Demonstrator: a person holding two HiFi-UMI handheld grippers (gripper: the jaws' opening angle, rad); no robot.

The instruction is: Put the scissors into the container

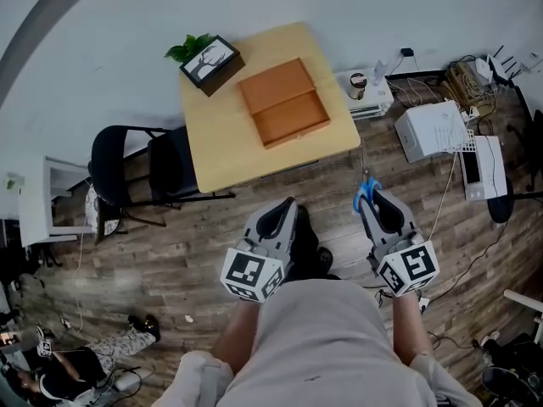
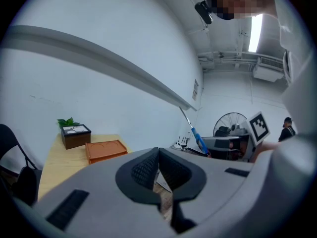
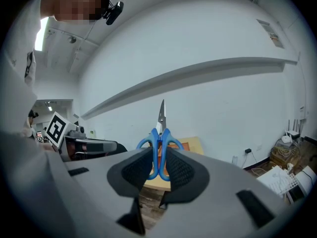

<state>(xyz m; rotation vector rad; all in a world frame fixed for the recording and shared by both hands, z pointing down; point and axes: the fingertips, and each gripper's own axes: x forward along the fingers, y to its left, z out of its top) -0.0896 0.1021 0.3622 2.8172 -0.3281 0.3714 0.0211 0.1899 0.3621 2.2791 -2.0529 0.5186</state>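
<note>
While the right tongs [image 3: 158, 163] clamp the blue handles of the scissors [image 3: 160, 133], the shut blades point straight out beyond the tips. Beside them, the left tongs [image 2: 158, 168] are closed, pad against pad. Both pairs hang above the wooden floor [image 1: 170, 244]. Ahead and well apart from the scissors, the orange container [image 1: 283, 102] lies on the pale tabletop [image 1: 222, 147]

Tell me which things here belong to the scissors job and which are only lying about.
Job: blue-handled metal scissors, gripped in the right claw; orange rectangular wooden container on the light wooden table.
Lying about: dark box with green plant; black chair; white boxy machine; left claw, shut and empty.
</note>
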